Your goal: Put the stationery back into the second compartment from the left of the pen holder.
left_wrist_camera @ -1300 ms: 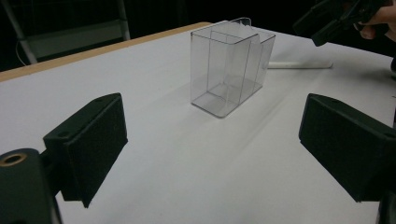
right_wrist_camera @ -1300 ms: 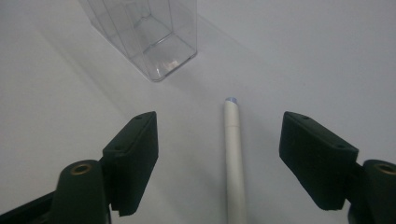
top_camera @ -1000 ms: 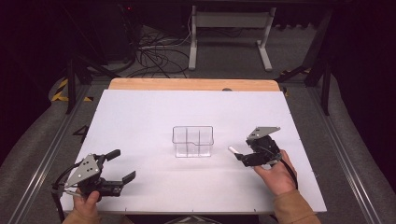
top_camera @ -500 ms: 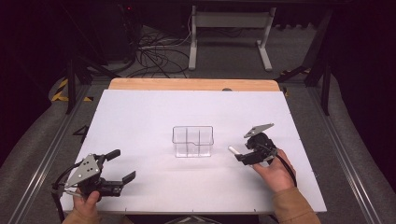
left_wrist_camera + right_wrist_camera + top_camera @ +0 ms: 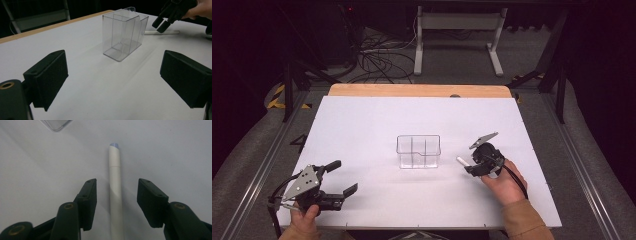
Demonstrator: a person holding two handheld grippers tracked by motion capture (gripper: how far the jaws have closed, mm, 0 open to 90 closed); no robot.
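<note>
A white marker pen (image 5: 115, 187) lies flat on the white table (image 5: 377, 130), to the right of a clear plastic box (image 5: 418, 151) with dividers. My right gripper (image 5: 117, 202) points down over the pen, one jaw on each side of it with gaps left to the barrel; its jaws have just been closing. From above, the pen's tip (image 5: 461, 160) pokes out to the left of the right gripper (image 5: 477, 162). My left gripper (image 5: 339, 176) rests wide open near the table's front left corner, with nothing between its jaws. It faces the box (image 5: 123, 32).
The table's wooden far edge (image 5: 417, 90) borders a dark floor with cables and a desk frame (image 5: 457, 30). In the left gripper view the right gripper (image 5: 172, 13) hangs over the pen (image 5: 162, 32) behind the box.
My right gripper has tipped forward and sunk onto the pen, its jaws narrowing around it. The left gripper has stayed where it was.
</note>
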